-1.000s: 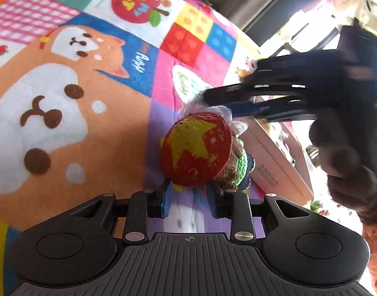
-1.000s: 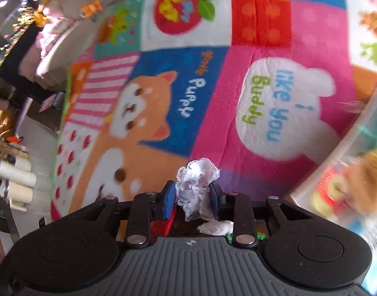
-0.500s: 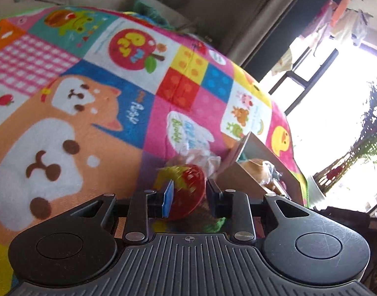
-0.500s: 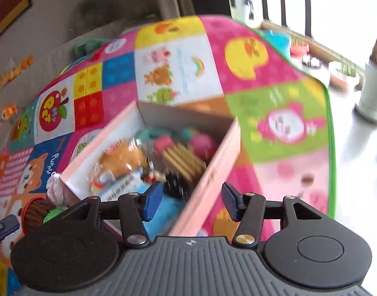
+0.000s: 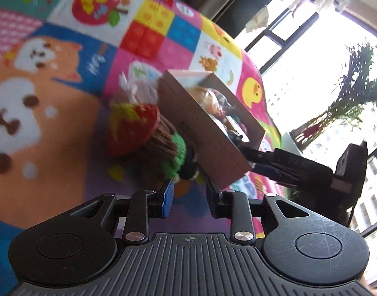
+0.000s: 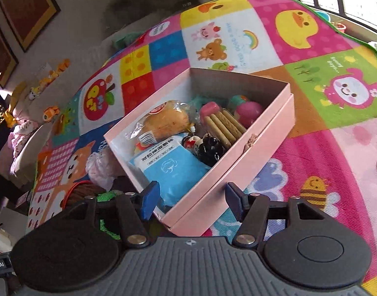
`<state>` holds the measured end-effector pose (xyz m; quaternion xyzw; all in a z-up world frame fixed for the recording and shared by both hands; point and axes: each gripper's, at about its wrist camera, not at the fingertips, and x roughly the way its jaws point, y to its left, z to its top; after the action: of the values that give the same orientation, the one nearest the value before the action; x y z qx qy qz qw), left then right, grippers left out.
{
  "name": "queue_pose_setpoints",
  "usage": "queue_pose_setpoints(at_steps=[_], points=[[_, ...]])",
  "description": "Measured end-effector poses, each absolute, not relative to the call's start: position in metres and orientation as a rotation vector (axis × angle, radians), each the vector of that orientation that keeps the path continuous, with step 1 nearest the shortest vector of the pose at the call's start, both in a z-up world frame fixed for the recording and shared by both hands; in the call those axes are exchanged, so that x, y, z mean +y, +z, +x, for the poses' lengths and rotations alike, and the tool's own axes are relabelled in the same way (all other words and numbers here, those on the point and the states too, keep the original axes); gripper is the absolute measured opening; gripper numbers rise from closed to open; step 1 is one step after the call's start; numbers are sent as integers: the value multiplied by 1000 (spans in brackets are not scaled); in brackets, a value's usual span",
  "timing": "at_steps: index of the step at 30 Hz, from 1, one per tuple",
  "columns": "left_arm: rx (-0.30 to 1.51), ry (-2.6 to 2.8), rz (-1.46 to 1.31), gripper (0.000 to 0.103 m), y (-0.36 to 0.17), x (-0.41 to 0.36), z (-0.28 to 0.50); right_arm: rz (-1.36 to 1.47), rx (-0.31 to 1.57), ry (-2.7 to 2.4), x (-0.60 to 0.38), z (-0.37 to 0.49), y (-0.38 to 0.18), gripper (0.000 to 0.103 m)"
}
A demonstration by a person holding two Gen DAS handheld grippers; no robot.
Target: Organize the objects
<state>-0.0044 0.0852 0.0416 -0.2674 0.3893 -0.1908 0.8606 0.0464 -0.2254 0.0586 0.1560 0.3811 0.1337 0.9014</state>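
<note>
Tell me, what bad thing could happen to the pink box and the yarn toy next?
The right gripper sits open around the pink box corner; a grab there might tip the full box, spilling the bread and blue pack.
The knitted toy lies outside, touching the box wall, so a sliding box could shove it. The open left gripper holds nothing.

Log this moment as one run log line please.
left gripper: open, behind knitted toy | right gripper: open, straddling pink box corner | toy outside box on play mat

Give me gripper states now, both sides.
Left gripper: open, holding nothing; knitted doll lies just ahead.
Right gripper: open, empty, straddling the pink box corner.
</note>
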Motion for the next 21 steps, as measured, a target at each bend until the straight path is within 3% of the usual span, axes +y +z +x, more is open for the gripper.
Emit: queue_pose_setpoints(at_steps=[5, 7, 13, 21], points=[[769, -277, -678, 29, 32, 84, 26, 231, 715, 275, -223, 32, 65, 66], [739, -264, -696, 14, 28, 90, 37, 152, 653, 269, -221, 19, 72, 73], [712, -180, -636, 15, 35, 122, 50, -170, 473, 332, -185, -20, 90, 79], [672, -190, -588, 16, 51, 162, 24, -390, 482, 560, -73, -8, 59, 80]])
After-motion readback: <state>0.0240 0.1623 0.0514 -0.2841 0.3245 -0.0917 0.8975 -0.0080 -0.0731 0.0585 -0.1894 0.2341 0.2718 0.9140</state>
